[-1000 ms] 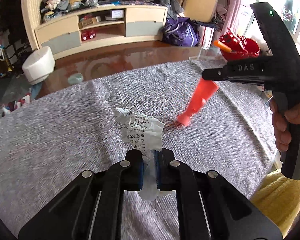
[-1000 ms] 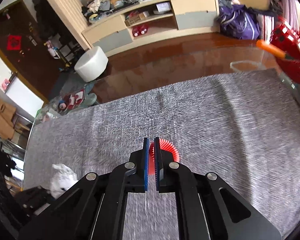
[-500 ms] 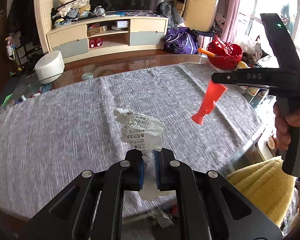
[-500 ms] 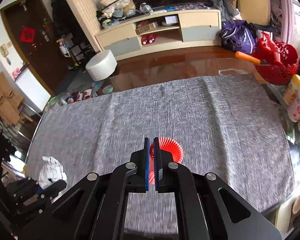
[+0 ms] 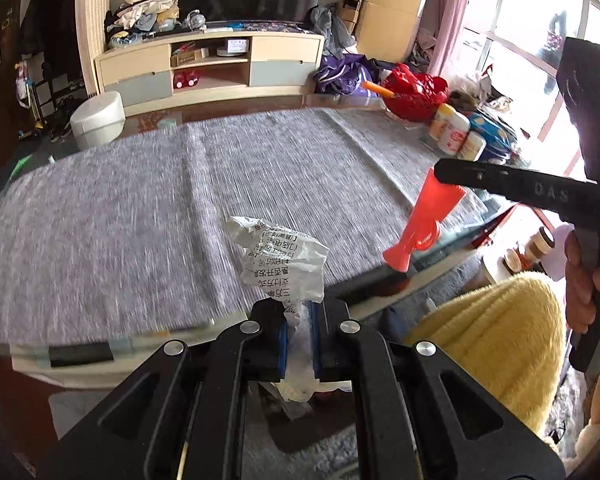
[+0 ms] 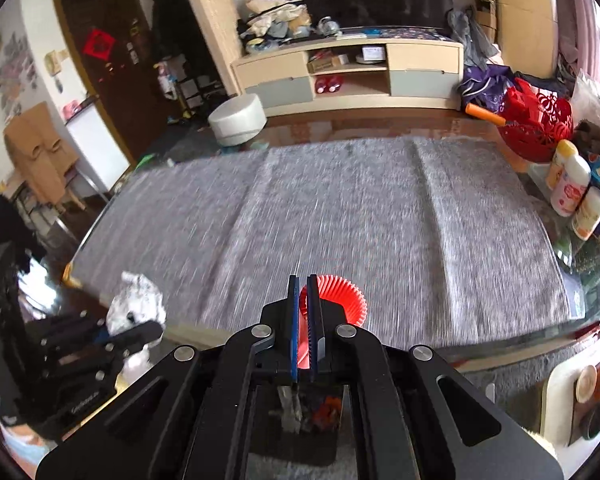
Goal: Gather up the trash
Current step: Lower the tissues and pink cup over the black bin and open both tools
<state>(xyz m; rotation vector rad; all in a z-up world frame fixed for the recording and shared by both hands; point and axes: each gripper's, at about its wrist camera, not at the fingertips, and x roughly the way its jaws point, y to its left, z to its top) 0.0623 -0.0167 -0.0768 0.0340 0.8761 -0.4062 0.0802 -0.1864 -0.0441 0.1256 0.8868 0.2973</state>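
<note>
My left gripper point(image 5: 299, 322) is shut on a crumpled white paper with printed text point(image 5: 282, 260), held in the air over the table's near edge. It also shows at the left of the right wrist view point(image 6: 138, 304). My right gripper point(image 6: 304, 300) is shut on a red pleated paper cup point(image 6: 342, 294), also held above the near edge of the grey cloth-covered table point(image 6: 380, 208). In the left wrist view the red cup point(image 5: 424, 220) hangs mouth-up from the right gripper's fingers point(image 5: 480, 178) at the right.
A red basket point(image 6: 536, 128) and several bottles point(image 6: 572, 188) stand at the table's right end. A yellow fluffy cushion point(image 5: 496, 336) lies below the table's near right. A white round stool point(image 5: 98, 118) and a TV cabinet point(image 5: 212, 64) stand beyond the table.
Both grippers have pulled back and up from the table with their items still held. The table's near edge and the floor below it now show.
</note>
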